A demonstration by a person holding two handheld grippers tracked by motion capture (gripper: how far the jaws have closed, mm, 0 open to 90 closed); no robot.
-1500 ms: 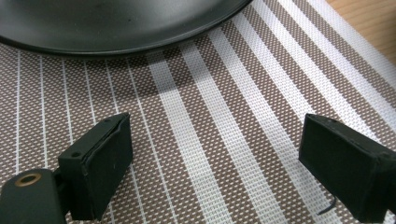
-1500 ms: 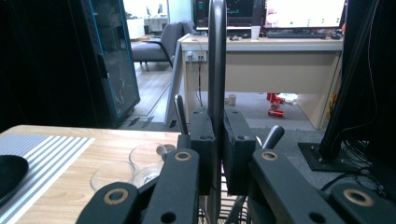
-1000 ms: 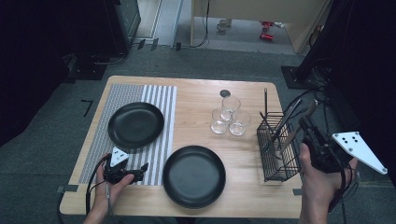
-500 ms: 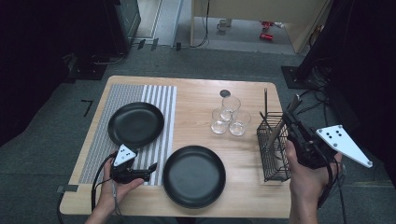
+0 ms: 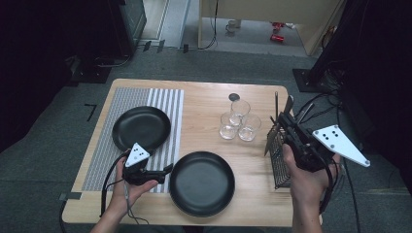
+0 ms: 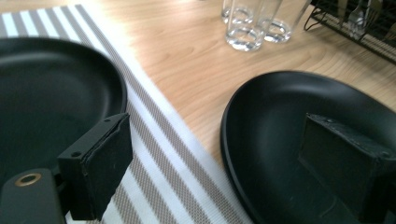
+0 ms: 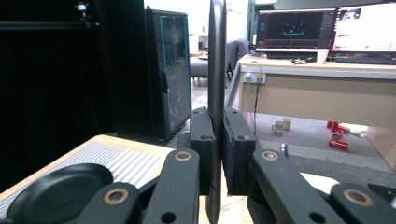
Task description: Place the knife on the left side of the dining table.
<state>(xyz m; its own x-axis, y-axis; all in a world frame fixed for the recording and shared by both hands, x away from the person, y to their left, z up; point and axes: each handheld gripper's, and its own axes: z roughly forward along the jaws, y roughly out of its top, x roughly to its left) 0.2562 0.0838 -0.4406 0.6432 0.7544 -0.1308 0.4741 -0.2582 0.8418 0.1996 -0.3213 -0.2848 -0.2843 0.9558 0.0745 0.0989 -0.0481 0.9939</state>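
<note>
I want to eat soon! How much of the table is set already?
Done: one black plate sits on the striped mat, a second plate on bare wood, and three glasses stand together. In hand: the right hand-held gripper is shut on a thin dark piece, probably cutlery from the wire basket. The left hand-held gripper is open between the plates. Left: probably laying cutlery beside them.
</note>
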